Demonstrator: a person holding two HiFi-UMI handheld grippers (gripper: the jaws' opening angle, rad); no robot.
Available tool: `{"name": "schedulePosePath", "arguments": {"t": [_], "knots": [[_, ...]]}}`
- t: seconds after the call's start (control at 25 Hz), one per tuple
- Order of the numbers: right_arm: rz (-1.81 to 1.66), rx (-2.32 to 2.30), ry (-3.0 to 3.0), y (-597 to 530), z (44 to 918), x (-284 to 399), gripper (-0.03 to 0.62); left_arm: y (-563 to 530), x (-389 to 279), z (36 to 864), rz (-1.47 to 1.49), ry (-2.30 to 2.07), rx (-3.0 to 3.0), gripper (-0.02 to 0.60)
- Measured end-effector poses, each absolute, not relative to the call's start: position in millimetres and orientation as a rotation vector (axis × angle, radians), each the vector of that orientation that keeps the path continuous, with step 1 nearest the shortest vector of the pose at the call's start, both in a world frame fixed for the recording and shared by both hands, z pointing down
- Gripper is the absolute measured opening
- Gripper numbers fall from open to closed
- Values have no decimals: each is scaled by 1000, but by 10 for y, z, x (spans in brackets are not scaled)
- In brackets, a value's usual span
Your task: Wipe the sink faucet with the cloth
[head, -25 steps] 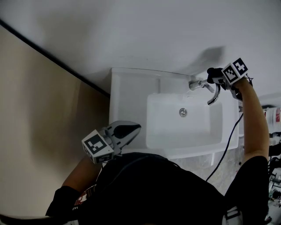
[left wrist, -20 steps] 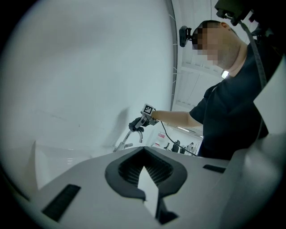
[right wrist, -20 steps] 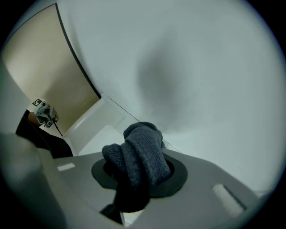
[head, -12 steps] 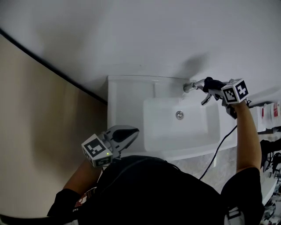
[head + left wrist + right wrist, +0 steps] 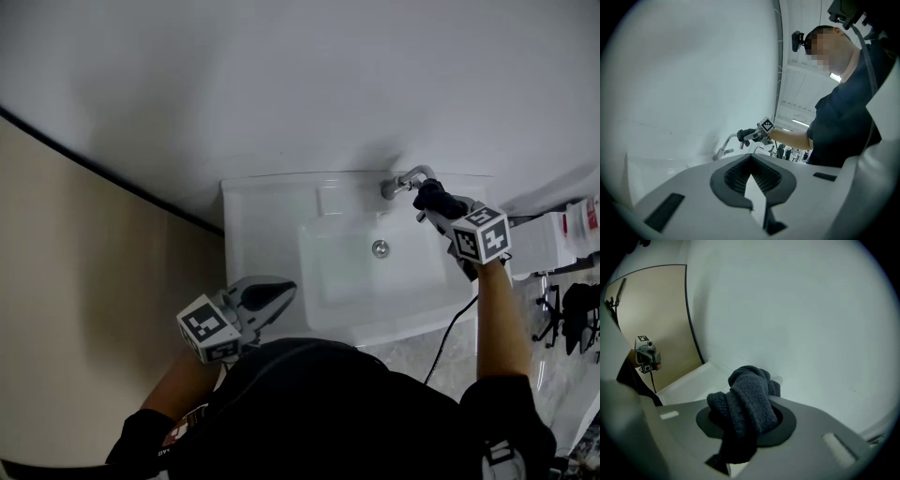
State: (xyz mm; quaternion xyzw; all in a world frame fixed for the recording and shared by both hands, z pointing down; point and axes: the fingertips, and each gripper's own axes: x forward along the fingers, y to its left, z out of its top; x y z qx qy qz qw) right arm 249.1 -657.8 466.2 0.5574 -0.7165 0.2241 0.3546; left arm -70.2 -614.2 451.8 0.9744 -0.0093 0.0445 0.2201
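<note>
You look to be mid-wipe: your right gripper [image 5: 439, 204] is clamped on the bunched dark grey cloth [image 5: 747, 397]. In the head view, right of centre in the upper half, that cloth sits against or just beside the curved spout of the chrome faucet [image 5: 403, 178] at the back rim of the white sink [image 5: 272, 202], while the wall-side base appears still to do. Your left gripper [image 5: 267, 296] waits at lower left, jaws together on nothing, well apart from the faucet.

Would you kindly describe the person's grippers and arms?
The left gripper and right gripper are pale grey tapered shells with dark pads, each bearing a cube of black-and-white square markers. A black cable trails from the right one. The person wears black short sleeves.
</note>
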Motion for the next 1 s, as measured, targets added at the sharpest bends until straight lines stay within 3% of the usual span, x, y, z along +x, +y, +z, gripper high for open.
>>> {"name": "schedulePosePath", "arguments": {"t": [0.48, 0.8, 1.0], "knots": [[603, 1219, -2133, -6090, 5456, 2158, 101, -5934, -105, 4515, 223, 29, 2698, 0], [715, 1565, -2400, -6150, 5414, 3216, 101, -5810, 319, 4645, 298, -20, 2665, 0], [668, 1564, -2609, -6750, 5218, 3158, 101, -5722, 467, 4722, 310, -101, 2645, 0]]}}
